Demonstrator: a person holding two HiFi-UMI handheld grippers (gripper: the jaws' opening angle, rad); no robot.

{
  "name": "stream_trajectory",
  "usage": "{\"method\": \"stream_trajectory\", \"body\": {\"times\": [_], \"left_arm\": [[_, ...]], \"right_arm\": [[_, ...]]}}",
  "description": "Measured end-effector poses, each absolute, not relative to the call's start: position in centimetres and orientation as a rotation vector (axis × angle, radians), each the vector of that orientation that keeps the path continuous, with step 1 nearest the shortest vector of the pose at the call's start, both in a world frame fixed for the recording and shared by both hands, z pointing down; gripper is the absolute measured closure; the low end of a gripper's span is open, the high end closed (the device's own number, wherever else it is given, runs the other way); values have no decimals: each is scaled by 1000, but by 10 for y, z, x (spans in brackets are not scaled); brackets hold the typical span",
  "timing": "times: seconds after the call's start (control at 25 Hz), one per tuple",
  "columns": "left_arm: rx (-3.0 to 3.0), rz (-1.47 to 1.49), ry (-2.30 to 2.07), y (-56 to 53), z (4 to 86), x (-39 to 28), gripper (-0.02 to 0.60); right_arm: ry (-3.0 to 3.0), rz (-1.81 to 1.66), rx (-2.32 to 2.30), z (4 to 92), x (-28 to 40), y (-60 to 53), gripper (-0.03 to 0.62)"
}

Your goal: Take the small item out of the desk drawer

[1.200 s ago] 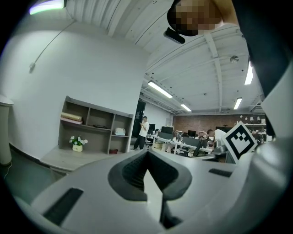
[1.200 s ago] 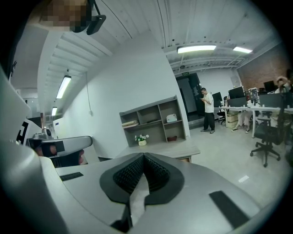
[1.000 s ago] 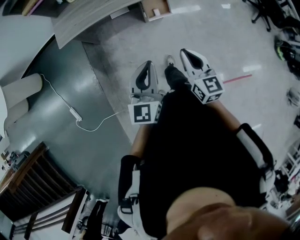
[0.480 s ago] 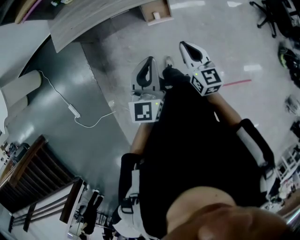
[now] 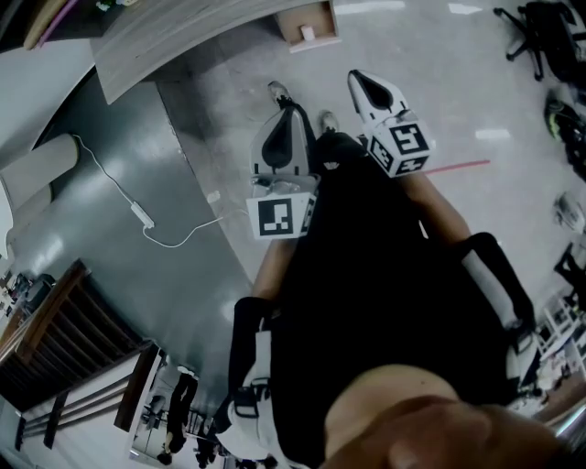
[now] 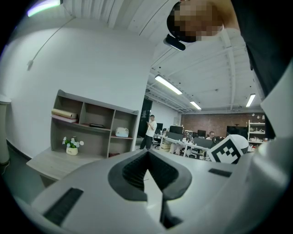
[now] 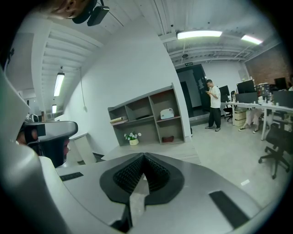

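In the head view a pale wooden desk point(image 5: 174, 32) runs across the top, far ahead. At its right end is an open wooden box, seemingly the drawer point(image 5: 320, 20), with a small white item point(image 5: 308, 33) inside. My left gripper point(image 5: 287, 114) and right gripper point(image 5: 359, 81) are held close to the person's body above the floor, well short of the drawer. Both point forward. Both are shut with nothing between the fingers, as the left gripper view point(image 6: 147, 154) and the right gripper view point(image 7: 143, 159) show.
A white cable with an adapter point(image 5: 139, 216) lies on the dark floor section at left. An office chair point(image 5: 540, 32) stands at the top right, and a red floor line point(image 5: 458, 165) lies right of the grippers. A shelf unit point(image 7: 149, 116) with a flower pot point(image 7: 132, 136) rises behind the desk. A person point(image 7: 213, 105) stands far off.
Both grippers have shifted slightly up in the head view, toward the desk. A shoe has come into sight by the left gripper. Both stay shut.
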State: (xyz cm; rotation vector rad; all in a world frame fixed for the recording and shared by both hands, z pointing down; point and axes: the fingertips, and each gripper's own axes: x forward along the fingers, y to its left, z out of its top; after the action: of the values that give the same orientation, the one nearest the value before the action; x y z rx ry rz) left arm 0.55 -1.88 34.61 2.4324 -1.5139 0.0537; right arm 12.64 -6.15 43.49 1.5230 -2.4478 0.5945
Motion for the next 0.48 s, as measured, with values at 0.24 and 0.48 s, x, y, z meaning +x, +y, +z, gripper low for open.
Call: {"method": "stream_trajectory", "body": {"times": [0.24, 0.48], "left_arm": [[2463, 51, -1486, -55, 348, 5, 591], [2483, 45, -1442, -98, 349, 3, 591]], "right_arm": [[-2429, 608, 1529, 444, 123, -89, 595], [-2400, 613, 1527, 461, 114, -126, 595]]}}
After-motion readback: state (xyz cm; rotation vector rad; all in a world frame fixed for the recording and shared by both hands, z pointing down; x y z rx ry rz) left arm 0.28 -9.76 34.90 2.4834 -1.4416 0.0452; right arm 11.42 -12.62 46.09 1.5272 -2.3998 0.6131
